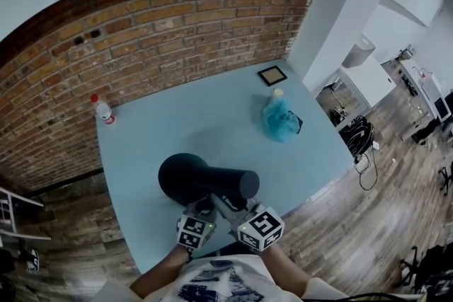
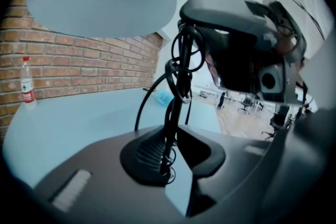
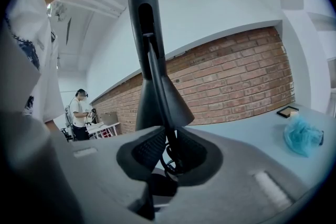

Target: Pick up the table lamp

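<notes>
Black table lamp [image 1: 205,180] with dark conical shade located at near edge of pale blue tabletop [image 1: 212,109], before red brick wall [image 1: 141,32]. Thin cord-wrapped lamp stem [image 2: 176,97] pinched between pads of left gripper [image 2: 170,157]. Same stem clamped by right gripper [image 3: 170,157]. Crumpled teal plastic bag [image 1: 281,119] and clear red-capped bottle [image 1: 103,110] placed well apart, farther back.

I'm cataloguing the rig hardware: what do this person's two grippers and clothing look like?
The left gripper and right gripper look alike. Both have broad dark grey moulded jaws, with ribbed pads set in rounded recesses. Each carries a white cube printed with black square markers. The person wears a white shirt with a dark print, and the forearms are uncovered.
</notes>
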### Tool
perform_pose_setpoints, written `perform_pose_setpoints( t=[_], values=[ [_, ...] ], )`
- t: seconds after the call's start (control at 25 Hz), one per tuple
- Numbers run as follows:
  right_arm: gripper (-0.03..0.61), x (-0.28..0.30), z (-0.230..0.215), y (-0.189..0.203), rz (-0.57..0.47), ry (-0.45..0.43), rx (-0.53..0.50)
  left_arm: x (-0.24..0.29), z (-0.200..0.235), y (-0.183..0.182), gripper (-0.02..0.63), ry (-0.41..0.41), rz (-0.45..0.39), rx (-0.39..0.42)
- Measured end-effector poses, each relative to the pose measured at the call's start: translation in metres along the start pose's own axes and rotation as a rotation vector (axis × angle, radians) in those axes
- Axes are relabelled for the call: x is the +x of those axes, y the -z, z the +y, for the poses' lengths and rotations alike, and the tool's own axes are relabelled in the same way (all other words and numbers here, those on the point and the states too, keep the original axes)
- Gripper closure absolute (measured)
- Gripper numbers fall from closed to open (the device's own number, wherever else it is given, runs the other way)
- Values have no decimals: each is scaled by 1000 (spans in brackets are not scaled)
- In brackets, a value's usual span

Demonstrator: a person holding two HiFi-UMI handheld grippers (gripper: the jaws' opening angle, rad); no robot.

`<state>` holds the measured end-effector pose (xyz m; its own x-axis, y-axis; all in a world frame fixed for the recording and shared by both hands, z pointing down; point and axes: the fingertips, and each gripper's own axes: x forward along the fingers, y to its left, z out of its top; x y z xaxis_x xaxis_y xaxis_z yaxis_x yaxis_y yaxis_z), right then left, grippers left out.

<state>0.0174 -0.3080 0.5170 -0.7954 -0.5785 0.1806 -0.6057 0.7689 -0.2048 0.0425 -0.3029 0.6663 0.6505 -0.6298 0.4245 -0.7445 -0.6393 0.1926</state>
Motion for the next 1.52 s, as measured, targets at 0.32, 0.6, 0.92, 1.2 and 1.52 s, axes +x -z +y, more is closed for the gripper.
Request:
perform_pose_setpoints(
  t=[0.32, 0.6, 0.92, 1.2, 1.52],
  values=[
    [527, 0, 1, 0, -7, 20, -13, -1, 0, 0, 558, 9, -4, 37],
    [528, 0, 2, -1, -10, 23, -20, -1, 1, 0, 558, -10, 3, 61],
    [529, 1, 5, -11, -32, 18, -34, -7, 5, -10, 560, -27, -6, 80],
    [531, 0, 5, -33, -60, 17, -33, -15, 7, -30, 560, -35, -24, 101],
    [532, 4, 7, -56, -77, 14, -69, -21, 13, -53, 560, -38, -32, 129]
  ],
)
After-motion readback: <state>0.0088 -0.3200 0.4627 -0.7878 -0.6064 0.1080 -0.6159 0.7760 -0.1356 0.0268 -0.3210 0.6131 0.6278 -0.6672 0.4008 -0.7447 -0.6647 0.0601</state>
